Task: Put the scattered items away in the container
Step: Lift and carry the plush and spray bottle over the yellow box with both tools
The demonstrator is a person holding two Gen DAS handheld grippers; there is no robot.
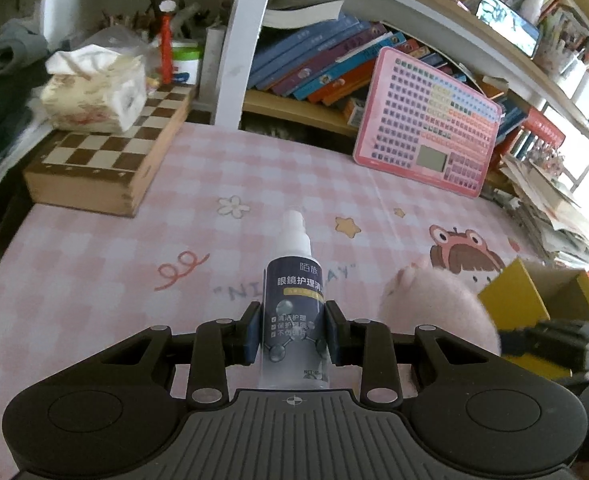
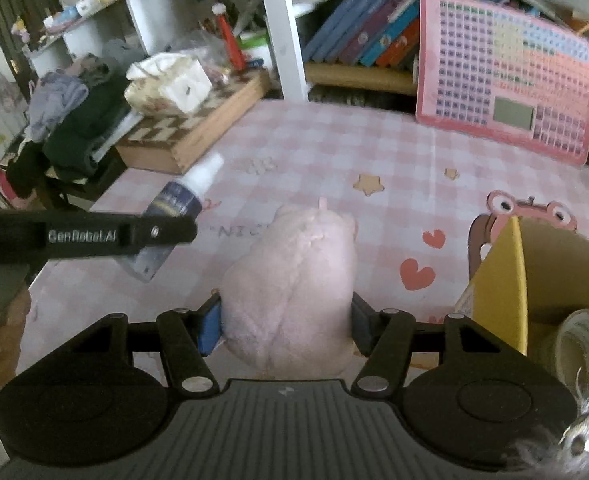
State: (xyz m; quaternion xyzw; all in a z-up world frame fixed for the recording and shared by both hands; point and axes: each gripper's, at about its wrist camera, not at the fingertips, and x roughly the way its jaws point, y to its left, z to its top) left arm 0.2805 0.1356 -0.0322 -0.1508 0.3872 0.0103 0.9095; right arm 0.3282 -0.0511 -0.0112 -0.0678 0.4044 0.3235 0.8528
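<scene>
Now left gripper (image 1: 293,334) pinches spray bottle (image 1: 294,300); right gripper (image 2: 286,326) clamps plush toy (image 2: 294,280).

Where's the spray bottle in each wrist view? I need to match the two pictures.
Left wrist view: the spray bottle stands at lower centre, clamped between the left gripper fingers, nozzle pointing away.
Right wrist view: the spray bottle is at middle left, tilted, partly hidden behind the left gripper's black finger.
Shared landmark: the pink keyboard board leaning against the bookshelf.
</scene>
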